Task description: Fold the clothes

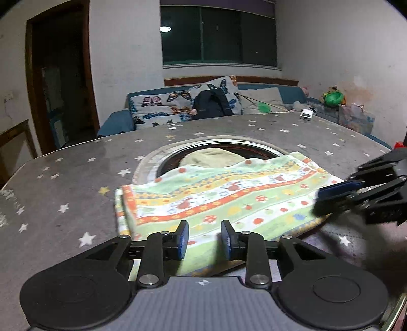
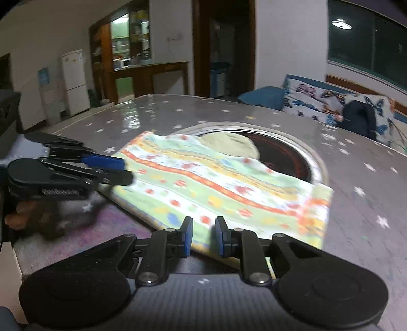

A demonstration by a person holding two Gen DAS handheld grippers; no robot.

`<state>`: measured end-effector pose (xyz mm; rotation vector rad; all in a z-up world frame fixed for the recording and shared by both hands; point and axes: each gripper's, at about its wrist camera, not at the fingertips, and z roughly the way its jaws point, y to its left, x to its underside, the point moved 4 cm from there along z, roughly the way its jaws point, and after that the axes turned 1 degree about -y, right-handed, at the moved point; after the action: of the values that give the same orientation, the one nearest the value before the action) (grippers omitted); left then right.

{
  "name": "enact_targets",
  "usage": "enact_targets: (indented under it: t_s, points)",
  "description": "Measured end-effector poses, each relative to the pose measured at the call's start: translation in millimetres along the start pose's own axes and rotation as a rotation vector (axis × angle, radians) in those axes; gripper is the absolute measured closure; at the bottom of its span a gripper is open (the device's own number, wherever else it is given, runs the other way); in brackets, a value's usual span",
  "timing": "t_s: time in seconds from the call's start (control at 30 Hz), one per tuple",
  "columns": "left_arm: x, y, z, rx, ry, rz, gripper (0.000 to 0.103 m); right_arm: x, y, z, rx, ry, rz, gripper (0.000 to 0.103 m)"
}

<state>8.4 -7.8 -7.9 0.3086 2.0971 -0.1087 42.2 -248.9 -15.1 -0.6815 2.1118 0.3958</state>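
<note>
The folded towel [image 1: 223, 198] is lying mid-counter [image 1: 63, 178], its 12 o'clock edge overhanging the round recess. Left claw [image 1: 204, 238] and right claw [image 2: 203, 235] are hovering released at 6 o'clock; next, pinching that near edge for another fold.

Striped green, orange, white towel [image 1: 223, 196] on grey star-patterned table [image 1: 76, 178]

Dim indoor light; ceiling lamp [image 2: 340, 24] mirrored in dark window [image 1: 218, 35]. Glare on table [image 2: 129, 114] upper left. Fisheye bending, motion blur at edges.
</note>
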Motion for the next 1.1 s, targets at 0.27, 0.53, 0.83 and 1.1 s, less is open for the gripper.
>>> enact_targets:
  t_s: [0.27, 0.53, 0.83, 1.1]
  points:
    - [0.7, 15.9, -9.6, -0.022, 0.001, -0.051, 0.066, 8.6, -27.0, -13.3, 0.052, 0.022, 0.051, 0.079]
    - [-18.5, 18.8, 9.9, -0.025, -0.005, -0.088, 0.066, -36.0, -28.6, 26.2, 0.008, -0.024, 0.105, 0.076]
    - [-6.5, 28.9, 24.6, -0.04, 0.053, -0.125, 0.066, -70.6, -19.9, 106.9, 0.003, 0.015, 0.063, 0.076]
    - [-5.4, 31.7, 25.0, -0.037, 0.05, -0.14, 0.066, -88.5, -14.1, 120.2, -0.006, 0.004, 0.059, 0.076]
